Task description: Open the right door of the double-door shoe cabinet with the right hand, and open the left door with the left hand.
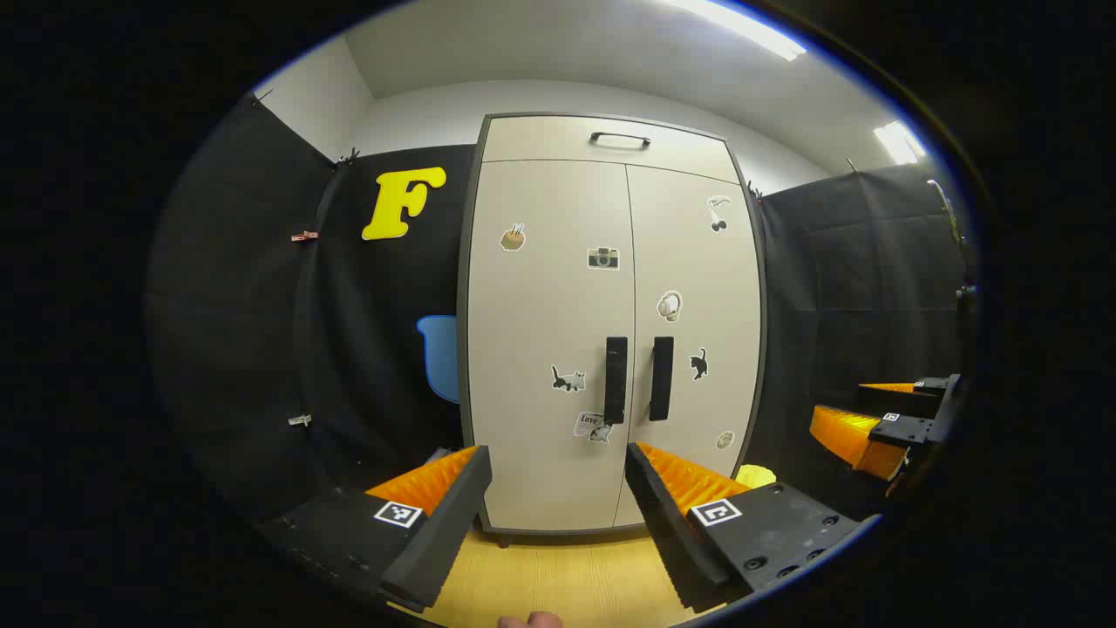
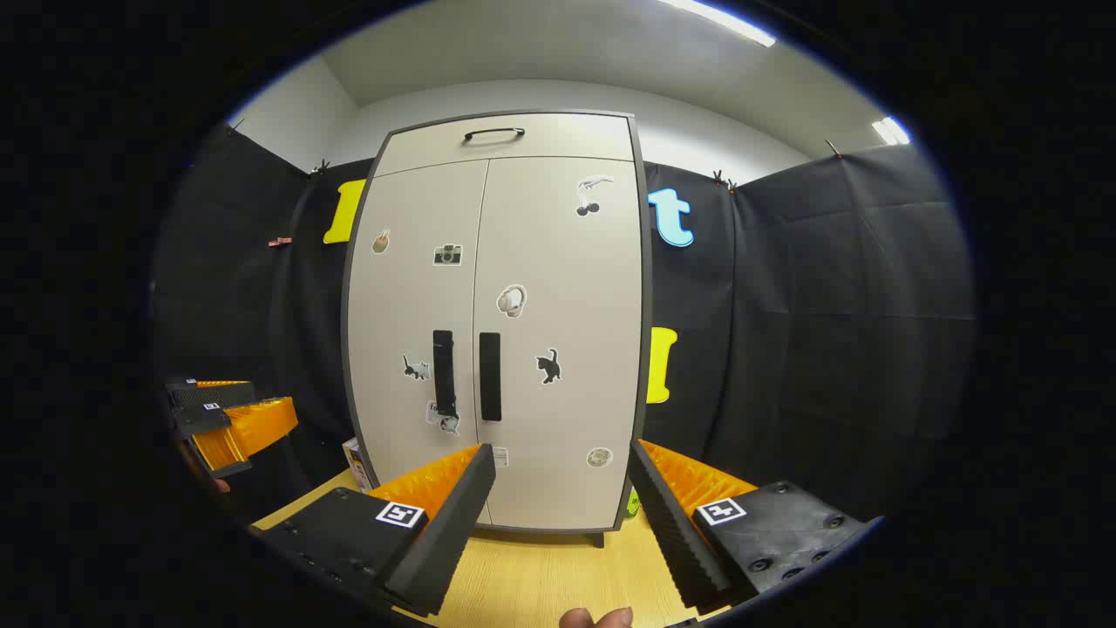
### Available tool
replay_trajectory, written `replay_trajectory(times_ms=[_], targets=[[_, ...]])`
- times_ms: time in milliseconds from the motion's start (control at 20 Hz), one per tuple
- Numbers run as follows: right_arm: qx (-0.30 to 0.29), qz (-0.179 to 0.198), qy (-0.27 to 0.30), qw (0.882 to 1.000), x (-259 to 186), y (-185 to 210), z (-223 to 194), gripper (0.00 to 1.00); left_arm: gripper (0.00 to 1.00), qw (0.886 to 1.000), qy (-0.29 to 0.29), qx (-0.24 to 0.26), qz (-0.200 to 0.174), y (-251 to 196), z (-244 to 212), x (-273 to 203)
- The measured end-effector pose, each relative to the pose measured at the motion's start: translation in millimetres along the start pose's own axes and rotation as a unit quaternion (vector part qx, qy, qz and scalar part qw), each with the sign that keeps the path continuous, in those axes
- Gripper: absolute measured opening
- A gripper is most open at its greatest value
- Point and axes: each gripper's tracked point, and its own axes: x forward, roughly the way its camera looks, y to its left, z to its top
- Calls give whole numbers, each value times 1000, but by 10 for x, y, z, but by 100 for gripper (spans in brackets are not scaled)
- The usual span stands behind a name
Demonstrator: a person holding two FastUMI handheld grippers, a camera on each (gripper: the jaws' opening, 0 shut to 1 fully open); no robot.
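In the left gripper view the left gripper [image 1: 558, 488] stood with its two orange-ribbed fingers spread wide apart, nothing between them, at six o'clock in the frame. Through the gap showed the foot of the shoe cabinet [image 1: 610, 323], which stood upright on the pale wooden table [image 1: 558, 584] and was well apart from the fingertips. Both doors were flush and closed. The left door [image 1: 545, 349] carried its black vertical handle [image 1: 615, 379] just beside the centre seam, and the right door [image 1: 697, 340] carried its own handle [image 1: 661, 378] on the other side of that seam. Small stickers dotted both doors, and a drawer front with a dark pull [image 1: 620, 139] ran across the top at twelve o'clock. At three to four o'clock the right gripper [image 1: 881, 419] showed at the edge of the frame, also apart from the cabinet.

In the right gripper view the right gripper [image 2: 562, 488] likewise had its fingers wide apart and held nothing, low at six o'clock. The cabinet [image 2: 506, 323] rose beyond it, the two handles side by side a little to eleven o'clock of the gap. The left gripper [image 2: 231, 419] showed at eight o'clock, away from the doors. A fingertip [image 2: 597, 617] showed at the bottom edge.
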Motion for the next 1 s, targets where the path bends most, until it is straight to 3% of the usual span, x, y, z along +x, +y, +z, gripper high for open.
replay_trajectory(times_ms=[1000], targets=[[5,-5,2,1000,-28,44,4,97,96,1000,-10,12,-5,16,56,-13]])
